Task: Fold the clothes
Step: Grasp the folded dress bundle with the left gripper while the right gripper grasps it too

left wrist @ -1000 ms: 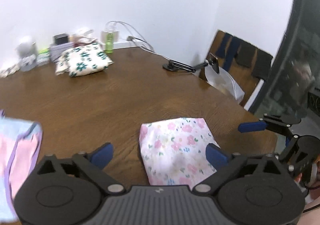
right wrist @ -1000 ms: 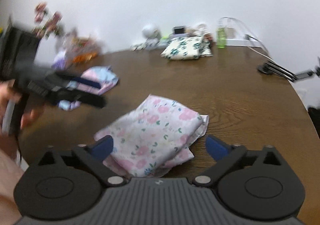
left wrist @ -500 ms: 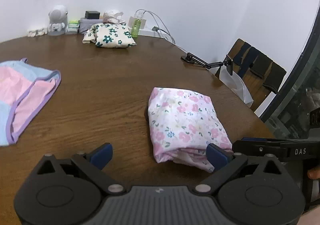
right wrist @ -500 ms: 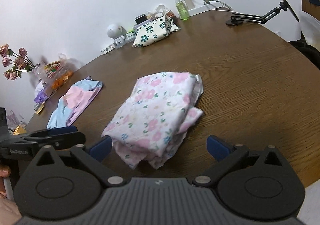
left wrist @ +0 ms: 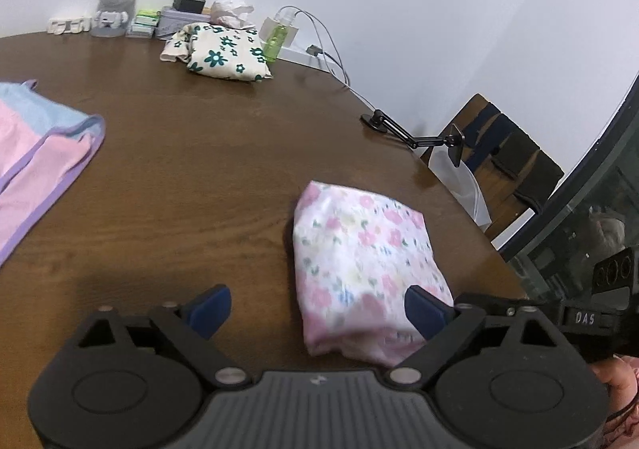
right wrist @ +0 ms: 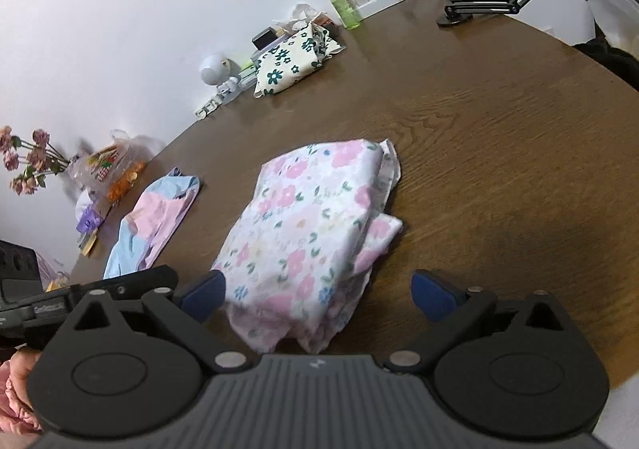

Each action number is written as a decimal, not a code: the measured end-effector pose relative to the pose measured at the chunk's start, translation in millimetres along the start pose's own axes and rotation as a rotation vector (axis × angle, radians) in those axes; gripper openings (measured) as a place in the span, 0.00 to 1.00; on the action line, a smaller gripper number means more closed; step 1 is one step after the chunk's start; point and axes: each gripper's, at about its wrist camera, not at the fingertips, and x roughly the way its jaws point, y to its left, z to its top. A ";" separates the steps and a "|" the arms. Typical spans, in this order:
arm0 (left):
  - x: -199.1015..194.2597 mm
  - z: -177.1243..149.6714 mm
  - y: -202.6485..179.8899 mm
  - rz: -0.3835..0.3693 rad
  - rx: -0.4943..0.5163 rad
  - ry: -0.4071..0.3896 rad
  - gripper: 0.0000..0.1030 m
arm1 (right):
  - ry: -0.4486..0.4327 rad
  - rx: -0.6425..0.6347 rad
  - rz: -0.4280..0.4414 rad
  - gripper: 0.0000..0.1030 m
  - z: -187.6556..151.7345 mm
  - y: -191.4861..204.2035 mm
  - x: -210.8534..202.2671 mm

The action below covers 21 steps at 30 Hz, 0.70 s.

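A folded white garment with pink flowers [left wrist: 359, 261] lies on the brown wooden table [left wrist: 191, 177]; it also shows in the right wrist view [right wrist: 307, 233]. My left gripper [left wrist: 319, 311] is open and empty, its right finger at the garment's near edge. My right gripper [right wrist: 323, 295] is open and empty, just in front of the garment's near end. A pink and blue garment [left wrist: 36, 153] lies flat to the left; it also shows in the right wrist view [right wrist: 151, 221]. A folded cream garment with green flowers [left wrist: 223, 55] lies at the table's far side.
Small items, a white robot figure [left wrist: 114, 5], a green bottle [left wrist: 275, 39] and cables line the wall. A black phone holder arm [left wrist: 415, 135] stands at the right table edge, a chair [left wrist: 507, 153] beyond it. Flowers [right wrist: 28, 161] and snack bags [right wrist: 112, 169] sit far left.
Both grippers have moved in closer and lower to the pink floral garment. The garment itself has stayed in place, folded on the table.
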 end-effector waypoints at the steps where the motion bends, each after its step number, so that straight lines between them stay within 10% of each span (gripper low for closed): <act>1: 6.9 5.0 -0.7 0.000 0.009 0.012 0.87 | 0.002 0.005 0.003 0.90 2.5 -1.3 3.2; 10: 63.4 22.7 -11.3 -0.018 0.102 0.141 0.70 | -0.019 0.037 0.032 0.70 11.9 -7.7 30.0; 14: 70.9 30.3 -3.3 -0.044 0.053 0.147 0.57 | -0.033 0.113 0.059 0.33 16.8 -22.5 38.6; 21: 79.3 42.9 10.9 -0.077 -0.016 0.148 0.49 | -0.039 0.155 0.097 0.32 28.1 -30.4 52.8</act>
